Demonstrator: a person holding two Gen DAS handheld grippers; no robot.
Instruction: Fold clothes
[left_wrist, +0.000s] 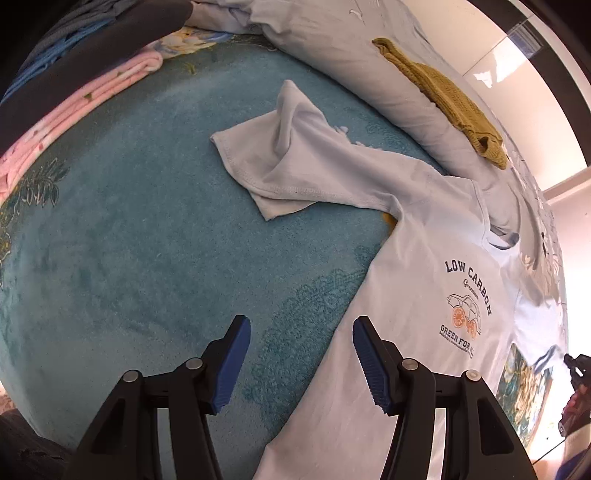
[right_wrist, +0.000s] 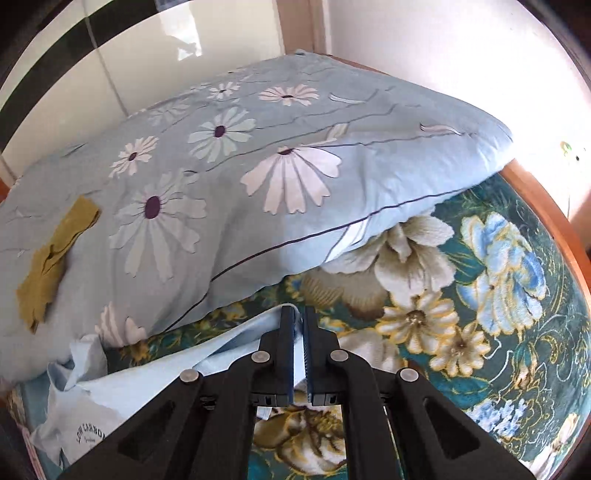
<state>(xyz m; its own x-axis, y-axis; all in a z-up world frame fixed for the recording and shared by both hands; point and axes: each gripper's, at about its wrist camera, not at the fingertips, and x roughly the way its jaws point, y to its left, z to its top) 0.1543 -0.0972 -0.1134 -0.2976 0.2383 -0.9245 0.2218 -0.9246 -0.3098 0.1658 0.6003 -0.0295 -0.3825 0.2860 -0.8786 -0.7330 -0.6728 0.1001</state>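
Observation:
A pale blue T-shirt (left_wrist: 417, 295) printed "LOW CARBON" lies spread on the teal blanket (left_wrist: 147, 240), one sleeve (left_wrist: 280, 155) stretched out to the far left and rumpled. My left gripper (left_wrist: 301, 328) is open and empty, hovering over the shirt's left side edge, one finger over the blanket and one over the cloth. My right gripper (right_wrist: 299, 314) is shut on the T-shirt's other sleeve (right_wrist: 236, 343), held just above the floral blanket (right_wrist: 480, 295). The shirt's print also shows in the right wrist view (right_wrist: 88, 435).
A large pale blue daisy-print pillow (right_wrist: 258, 166) lies along the far side, also seen in the left wrist view (left_wrist: 369, 74). A mustard knitted cloth (left_wrist: 443, 96) rests on it. Folded pink fabric (left_wrist: 74, 103) and dark clothes (left_wrist: 92, 44) sit far left. A wooden bed edge (right_wrist: 546, 210) runs right.

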